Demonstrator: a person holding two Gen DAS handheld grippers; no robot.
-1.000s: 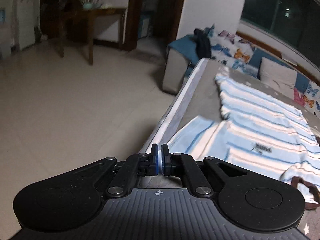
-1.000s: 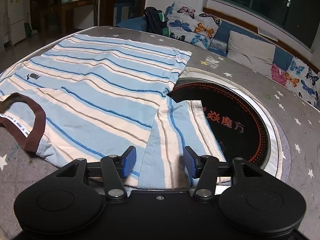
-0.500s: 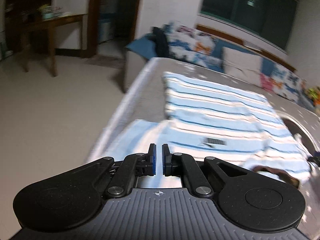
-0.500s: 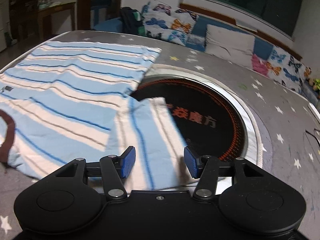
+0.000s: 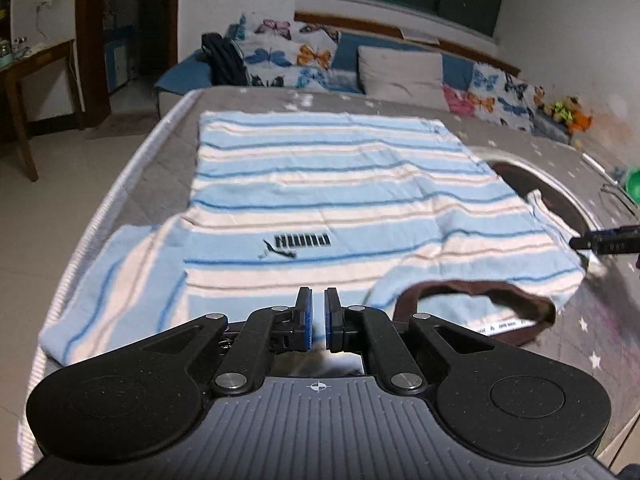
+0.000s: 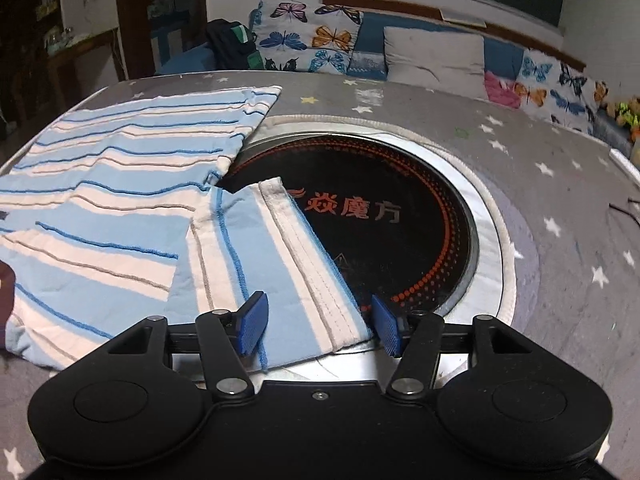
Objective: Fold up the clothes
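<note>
Lying face up across the grey star-printed bench point(image 5: 248, 98), the striped shirt point(image 5: 320, 184) is spread flat, body unfolded, collar point(image 5: 476, 300) nearest the left tongs point(image 5: 318, 320). Its right sleeve point(image 6: 276, 264) drapes onto the black round hob point(image 6: 400, 216), between the wide-open right tongs point(image 6: 316, 326). The left tongs stand narrow, holding nothing. Judging by this, the sleeve fold is in hand; next, the right tongs need to close on the cuff edge.
</note>
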